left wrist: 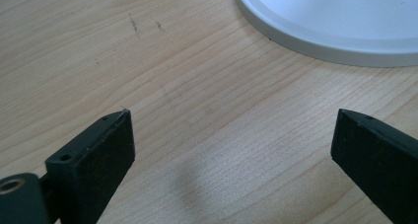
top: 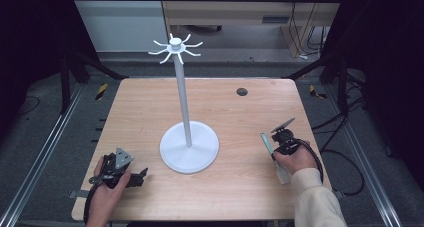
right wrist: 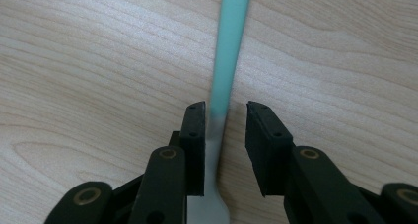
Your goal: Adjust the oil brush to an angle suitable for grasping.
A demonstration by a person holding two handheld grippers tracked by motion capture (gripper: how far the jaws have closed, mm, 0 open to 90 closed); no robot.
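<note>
At the near edge of the desk (top: 150, 99), the person's left hand (top: 102, 194) rests with the left claw (top: 140, 176) lying low on the wood, its jaws spread wide with only bare desk between them. In the left gripper view the rim of the white stand base (left wrist: 315, 41) lies just beyond those jaws, apart from them.

At the near right, the right hand (top: 297, 159), in a cream sleeve, holds the right claw (right wrist: 224, 135) pointed down at the desk. A spatula (right wrist: 229, 46) with a mint-green handle and a pale grey blade end lies flat on the wood between its jaws. The left jaw sits right against the handle, while a clear gap stands between the handle and the right jaw, so the claw is released around it, not clamped.

Farther in, at the middle of the desk, the white stand (top: 184, 94) rises from its round base to a crown of curved hooks (top: 175, 48). Beyond it, a small dark round port (top: 242, 92) sits in the desk near the far edge.
</note>
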